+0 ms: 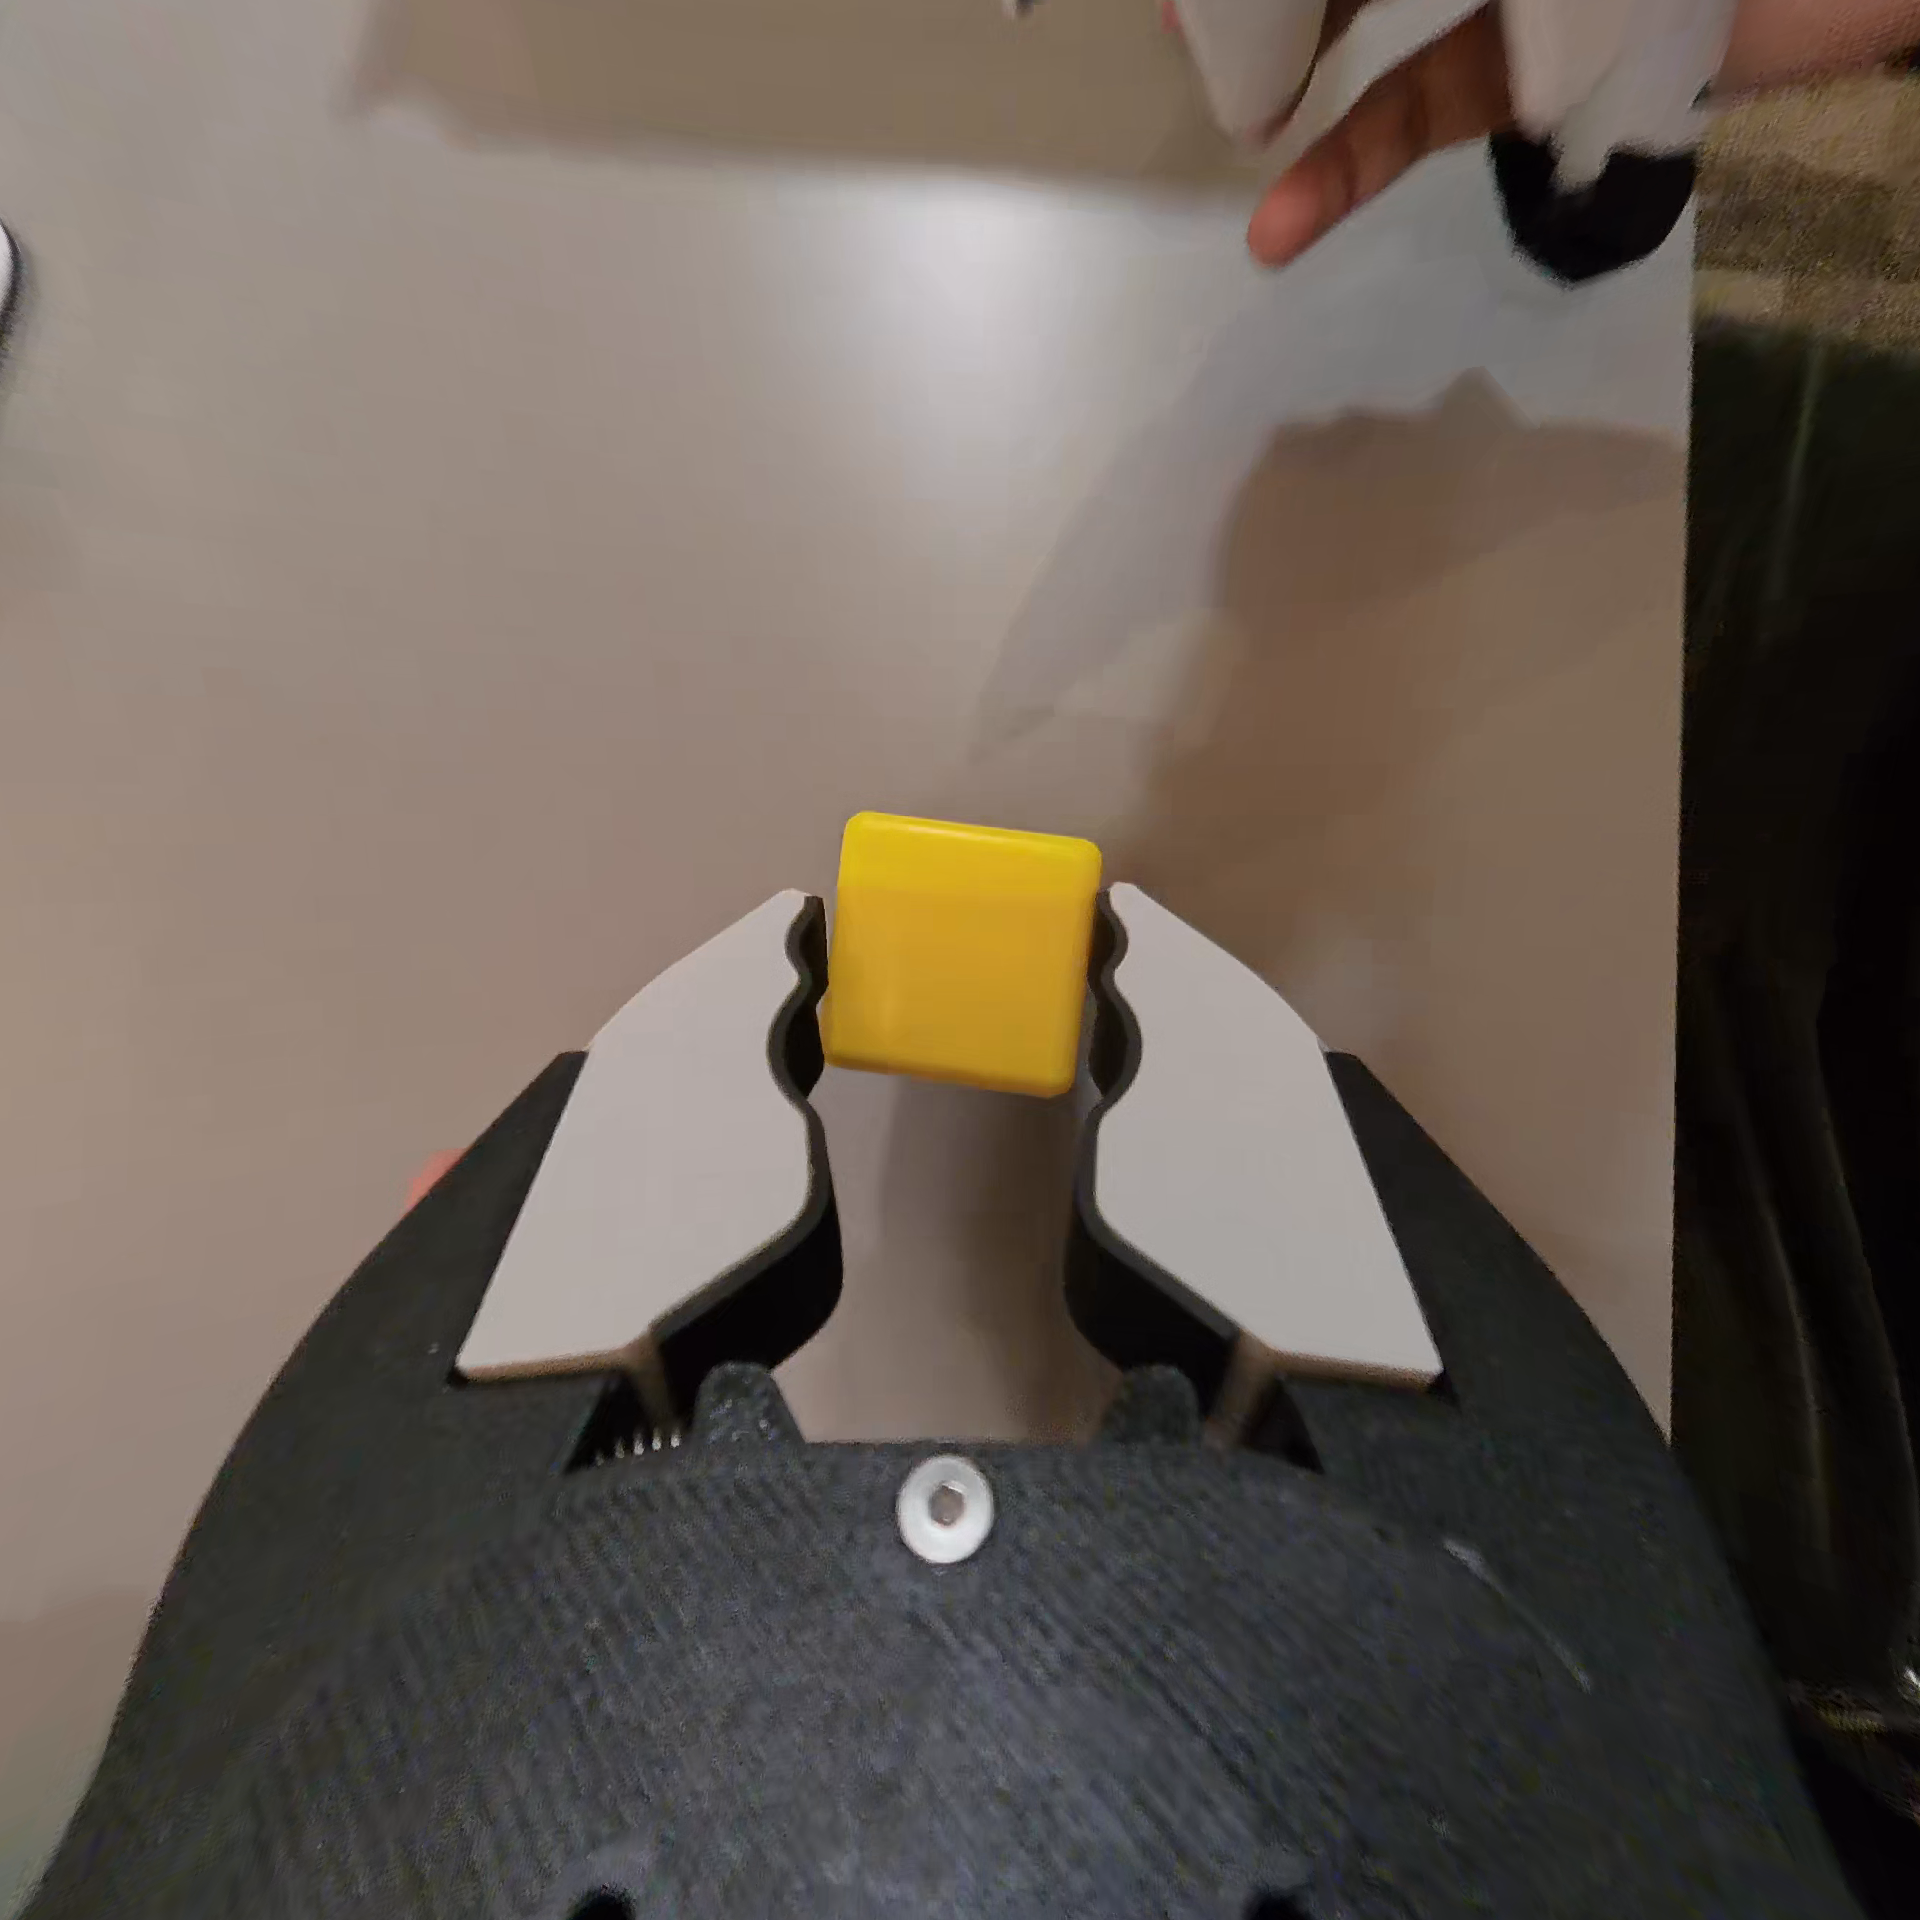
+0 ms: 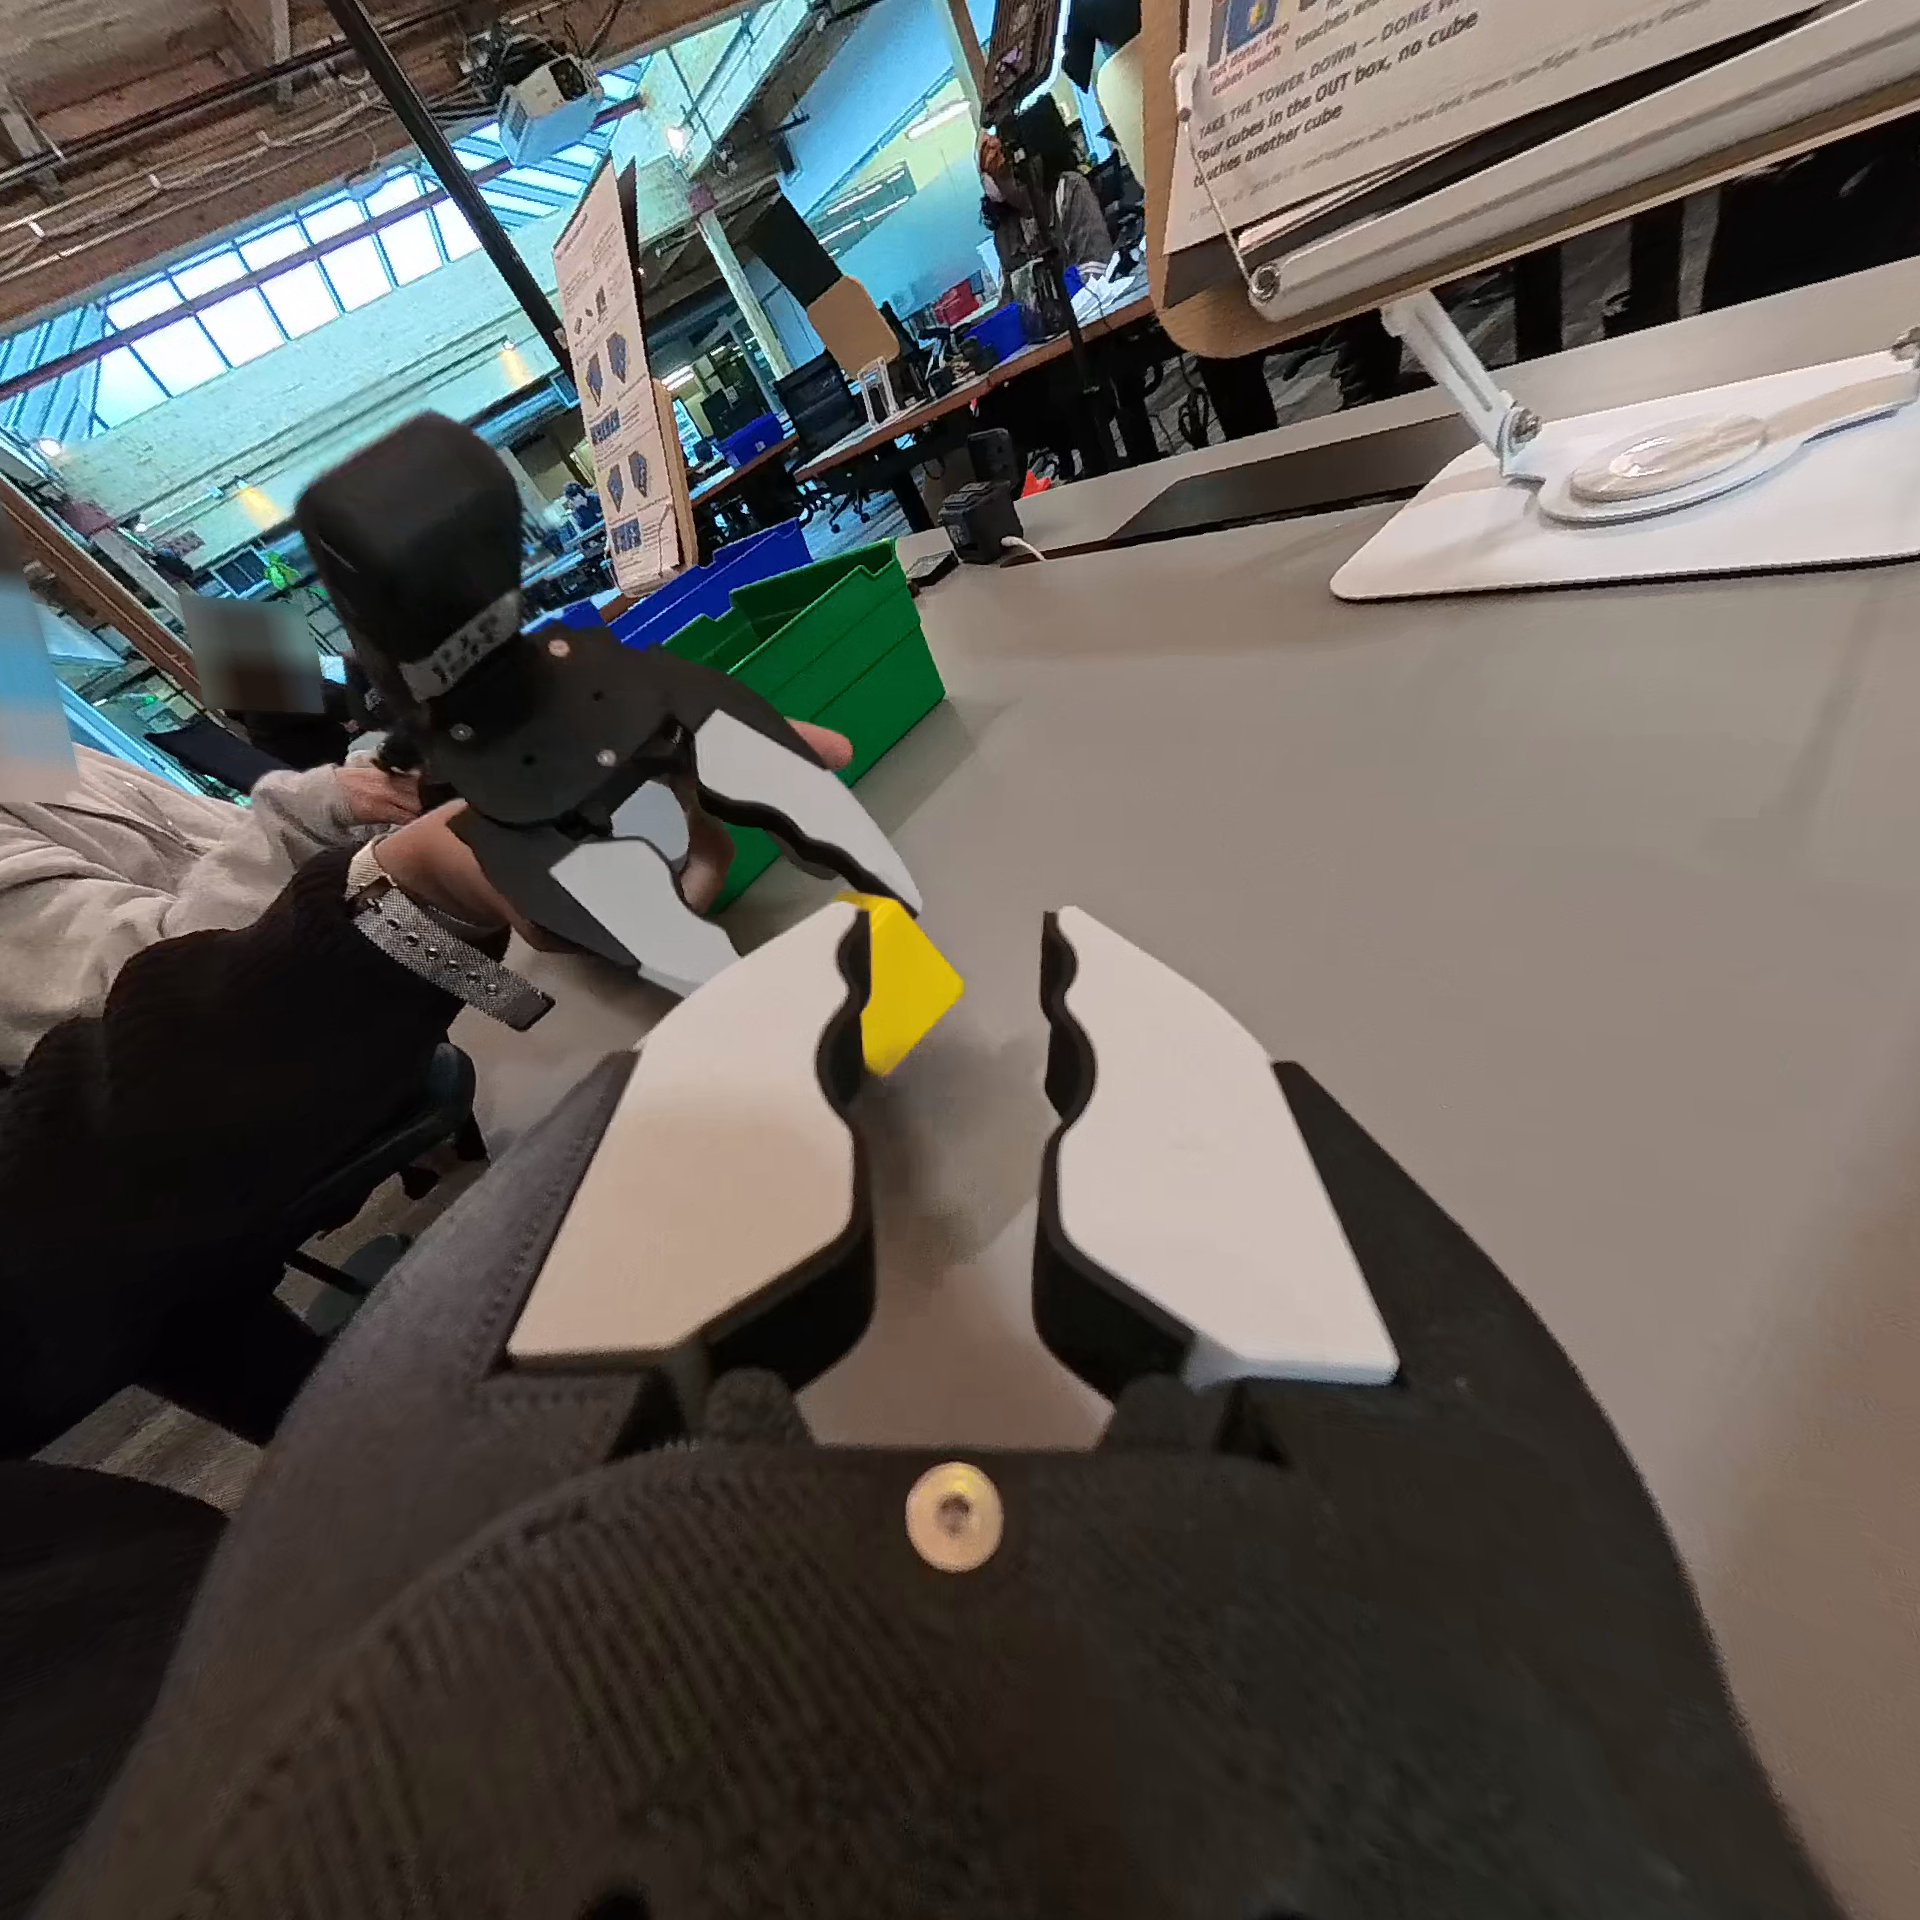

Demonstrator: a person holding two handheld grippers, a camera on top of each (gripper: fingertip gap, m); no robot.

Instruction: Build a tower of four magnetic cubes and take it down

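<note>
My left gripper is shut on a yellow cube, its pads pressing the cube's left and right sides. It holds the cube low over the grey table. In the right wrist view the cube shows tilted under the left gripper's upper finger, and a hand holds that gripper. My right gripper is open and empty, and its left fingertip is right beside the cube. A blurred white finger of the right gripper and a hand show at the top right of the left wrist view.
Green bins and blue bins stand at the table's far left. A white stand base carrying a board with papers is at the back right. The table's edge runs down the right, with dark floor beyond. People sit in the background. Some 12 cm of space lies between my two pairs of fingers.
</note>
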